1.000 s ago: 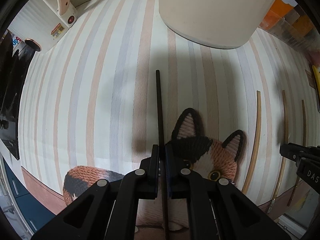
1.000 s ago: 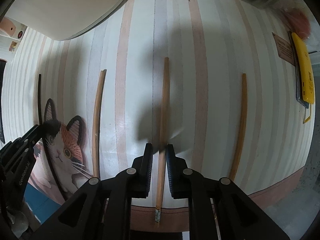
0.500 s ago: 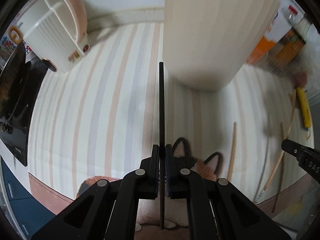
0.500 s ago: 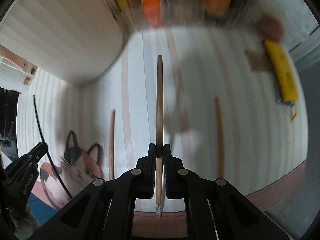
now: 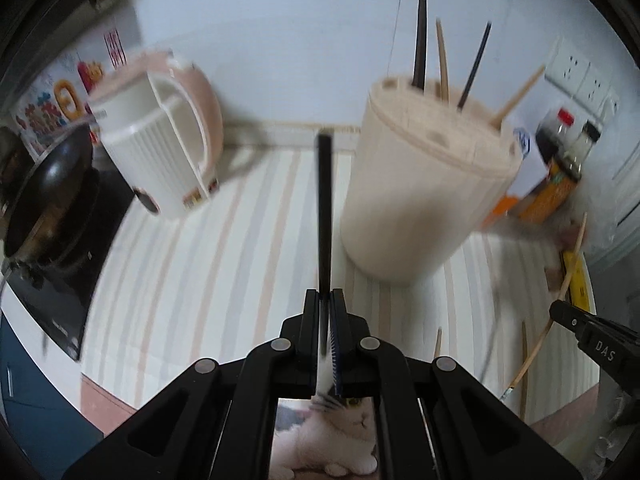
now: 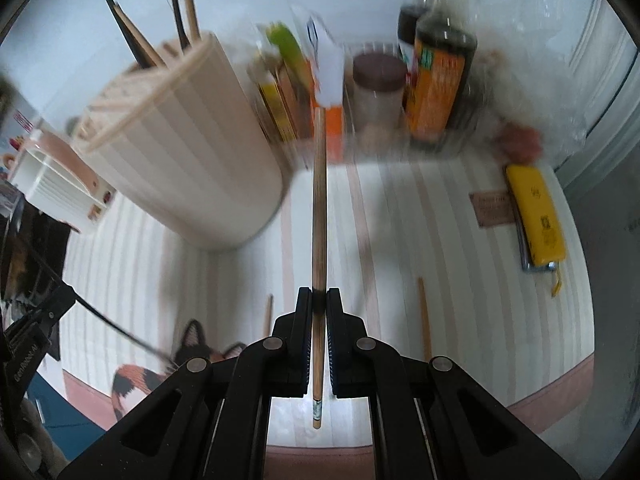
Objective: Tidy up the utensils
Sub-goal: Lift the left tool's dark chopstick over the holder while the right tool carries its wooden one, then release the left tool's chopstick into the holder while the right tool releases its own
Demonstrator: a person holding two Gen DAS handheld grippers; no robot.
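A striped tablecloth (image 5: 224,264) covers the counter, and on it stands a tall cream utensil holder (image 5: 424,196) with several chopsticks already upright in its top slots. Two wooden chopsticks (image 6: 425,320) lie loose on the cloth below it. The left gripper (image 5: 329,300) is clamped on a black chopstick (image 5: 325,208), which points up toward the holder's left flank. The right gripper (image 6: 319,300) is pinched on a wooden chopstick (image 6: 319,208), with its decorated end hanging below the jaws. Both sticks are clear of the cloth, so the step in hand looks like the carry to the holder. The next move probably calls for bringing each stick above the rim, turning it more upright, and lining its tip with a free slot before letting go.
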